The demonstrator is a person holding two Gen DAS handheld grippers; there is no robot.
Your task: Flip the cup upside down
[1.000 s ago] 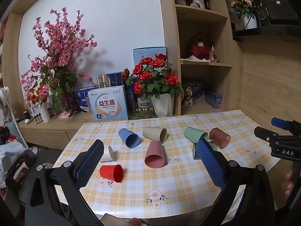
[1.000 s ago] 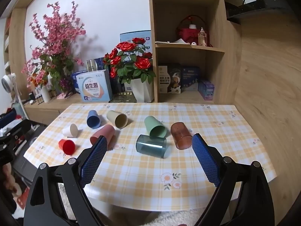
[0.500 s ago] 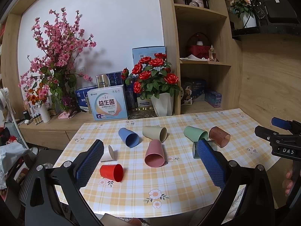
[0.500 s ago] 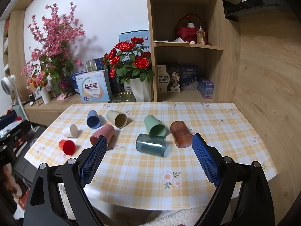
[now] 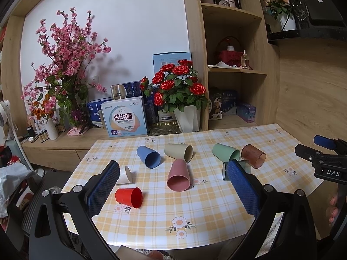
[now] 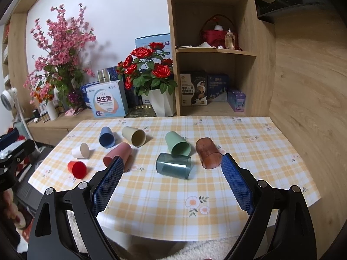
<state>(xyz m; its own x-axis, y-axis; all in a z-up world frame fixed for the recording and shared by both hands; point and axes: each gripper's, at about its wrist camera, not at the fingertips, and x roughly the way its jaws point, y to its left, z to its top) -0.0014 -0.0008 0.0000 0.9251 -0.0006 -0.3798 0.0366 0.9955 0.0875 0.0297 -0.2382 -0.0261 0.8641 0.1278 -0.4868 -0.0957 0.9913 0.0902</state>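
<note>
Several cups lie on their sides on the yellow checked table (image 5: 206,208): red cup (image 5: 129,197), white cup (image 5: 124,175), blue cup (image 5: 149,156), beige cup (image 5: 179,152), pink cup (image 5: 178,175), green cup (image 5: 225,152), brown clear cup (image 5: 253,156), teal clear cup (image 6: 173,165). My left gripper (image 5: 173,186) is open and empty above the near table edge, in front of the pink cup. My right gripper (image 6: 172,179) is open and empty, in front of the teal cup (image 5: 225,170). The right gripper also shows at the right of the left wrist view (image 5: 325,158).
A white vase of red roses (image 5: 186,119), a white box (image 5: 124,119) and a pink blossom vase (image 5: 52,127) stand on the sideboard behind the table. A wooden shelf unit (image 6: 212,49) rises at the back right. A wooden wall (image 6: 303,86) borders the table's right side.
Both grippers have drifted slightly; the views have shifted a little. The cups have not moved and both grippers stay open.
</note>
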